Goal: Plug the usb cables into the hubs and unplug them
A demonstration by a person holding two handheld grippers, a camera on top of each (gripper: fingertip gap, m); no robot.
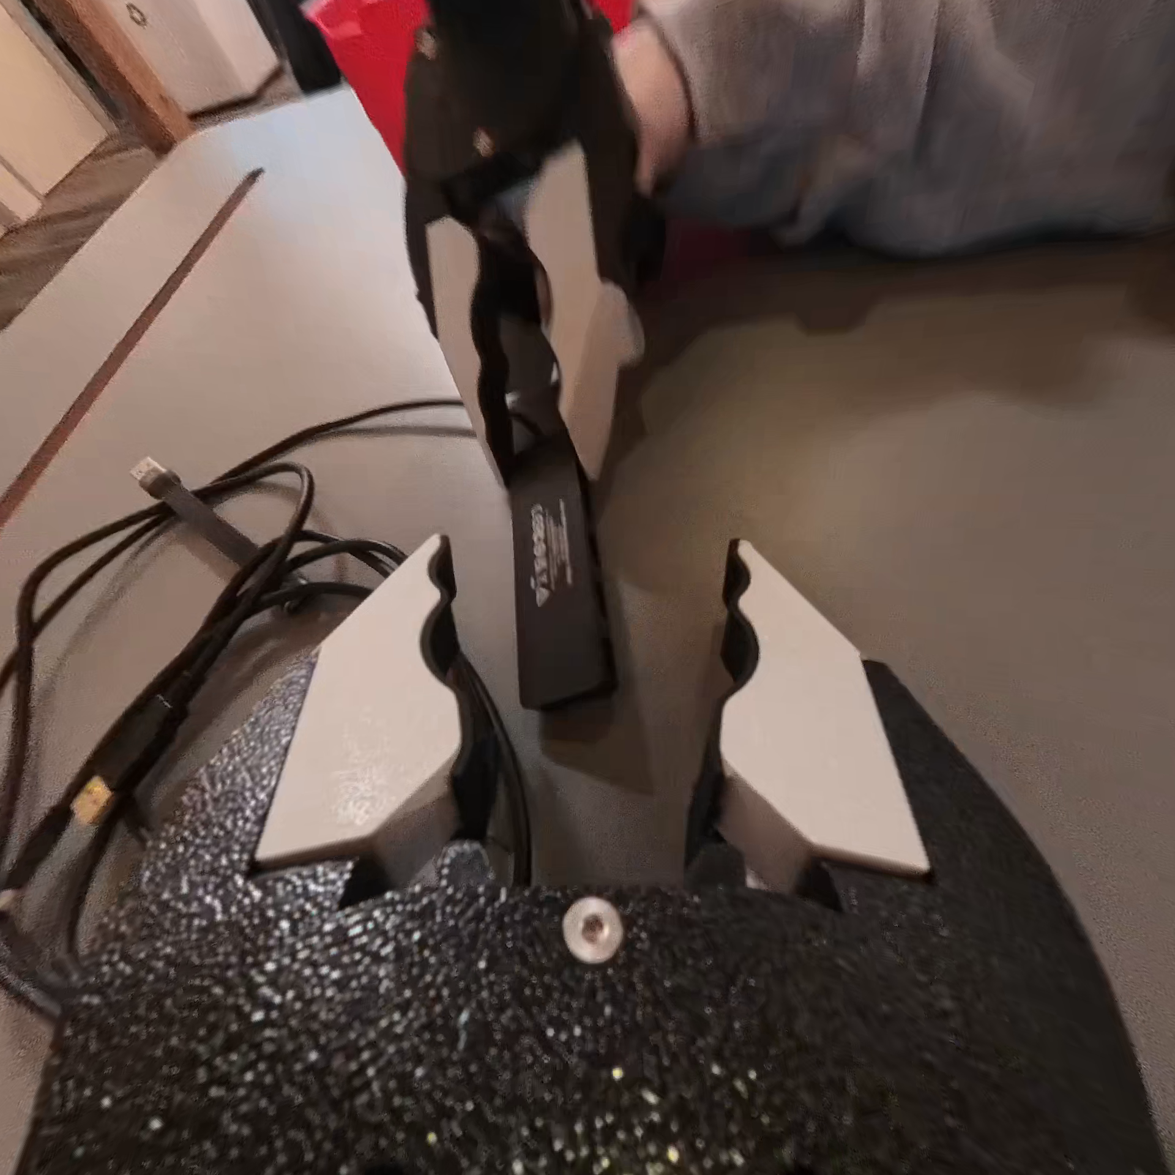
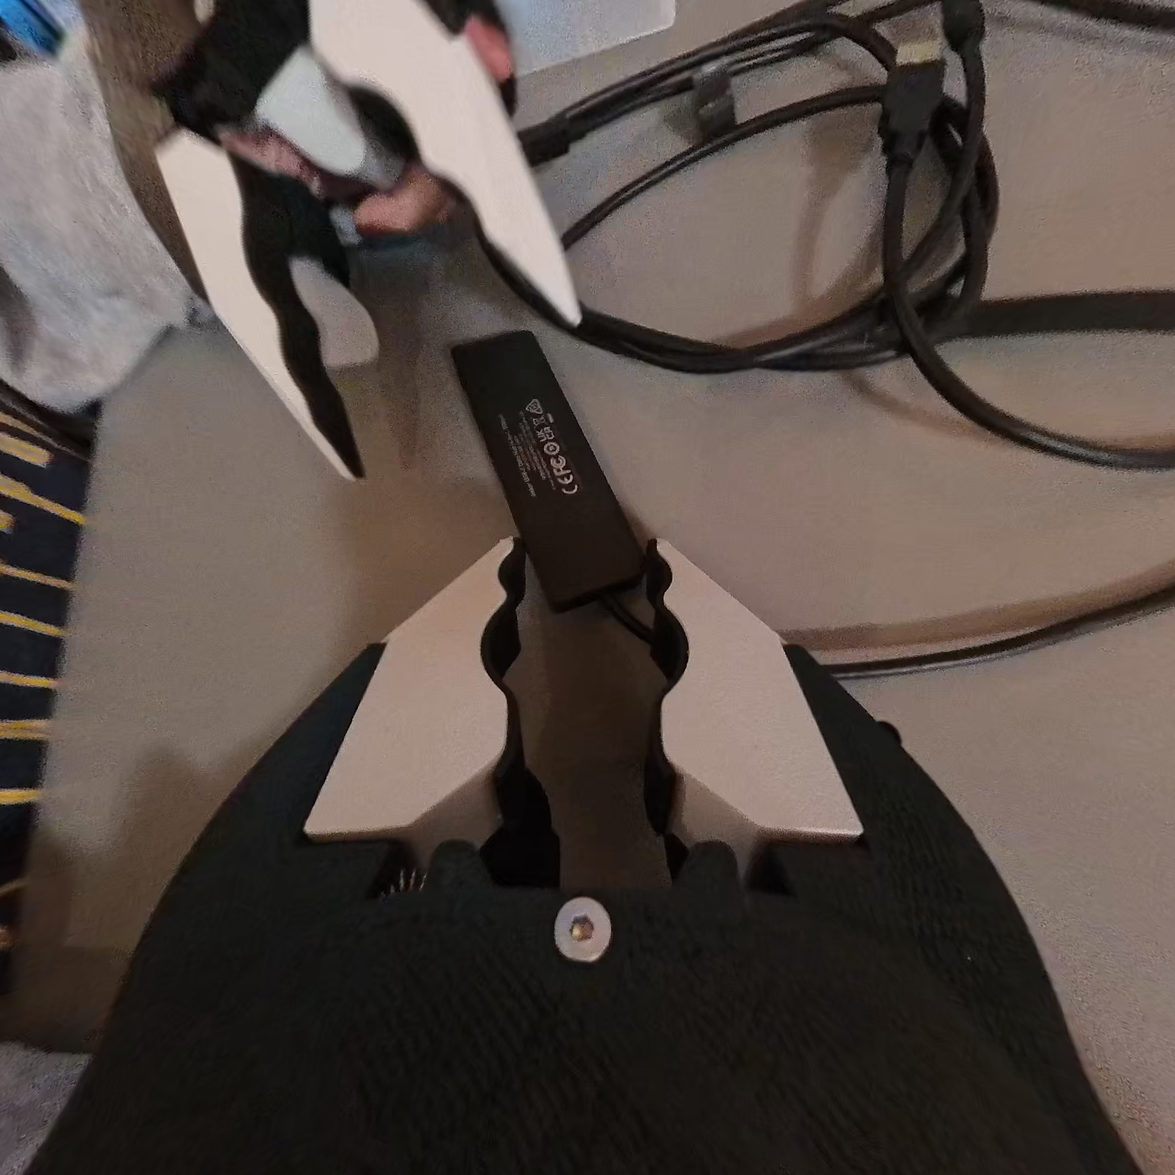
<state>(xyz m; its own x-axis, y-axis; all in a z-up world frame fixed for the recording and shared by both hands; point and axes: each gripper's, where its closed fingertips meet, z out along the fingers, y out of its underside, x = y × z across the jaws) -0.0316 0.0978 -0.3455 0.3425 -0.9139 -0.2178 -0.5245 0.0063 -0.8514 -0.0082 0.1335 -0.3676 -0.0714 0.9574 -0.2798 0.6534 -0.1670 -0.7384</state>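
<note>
Meanwhile right hand-held gripper (image 2: 582, 550) pinches the black hub (image 2: 547, 470); left hand-held gripper (image 1: 588, 547) gapes empty.

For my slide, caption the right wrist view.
Right gripper clamps flat black rectangular USB hub; open left gripper waits opposite.

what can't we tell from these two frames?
- Hub ports: both views show only its printed flat face; port side is turned away.
- Hub's own cable: right wrist view, hidden behind the right gripper, jaws shut on the hub.
- Cable pile: left wrist view, cut off by the left edge and blurred; which plug belongs to which cable is unclear.
- Left gripper: open, empty.
</note>
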